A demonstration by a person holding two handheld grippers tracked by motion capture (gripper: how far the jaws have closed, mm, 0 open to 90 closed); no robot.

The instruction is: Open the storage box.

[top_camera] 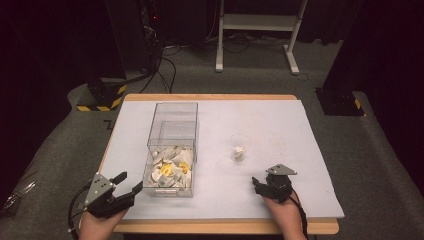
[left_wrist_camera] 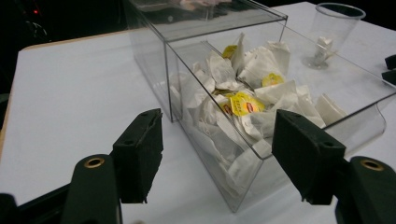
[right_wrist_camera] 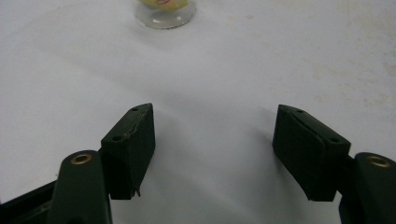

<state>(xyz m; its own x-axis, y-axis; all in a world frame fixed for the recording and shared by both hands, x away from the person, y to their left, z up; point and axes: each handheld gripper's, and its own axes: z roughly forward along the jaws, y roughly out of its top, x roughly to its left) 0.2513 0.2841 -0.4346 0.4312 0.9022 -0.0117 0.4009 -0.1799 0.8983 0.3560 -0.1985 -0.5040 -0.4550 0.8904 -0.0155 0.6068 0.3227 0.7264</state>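
**Left gripper lines up on the tea bag box**

Nearest to the person, the left gripper [top_camera: 129, 184] has its jaws spread wide and nothing is between them. It hangs just beside the near left corner of the clear box [top_camera: 170, 189], not touching it. In the left gripper view this corner stands between the two black jaws, a little beyond them. The box is open on top at its near part and is full of tea bags [left_wrist_camera: 243, 103], white paper with some yellow labels.

It seems the step in hand is to reach into the box for one bag. To do it well, the gripper should rise over the near wall, come down from above, and close on a single bag that lies on top, not on a bundle.

The right gripper [top_camera: 261, 184] rests low over the white counter [top_camera: 280, 125], also open and empty. Beyond it, apart from it, stands the plastic cup [top_camera: 240, 146], which already has a tea bag inside. The cup is to the right of the box, and well apart from the left gripper.
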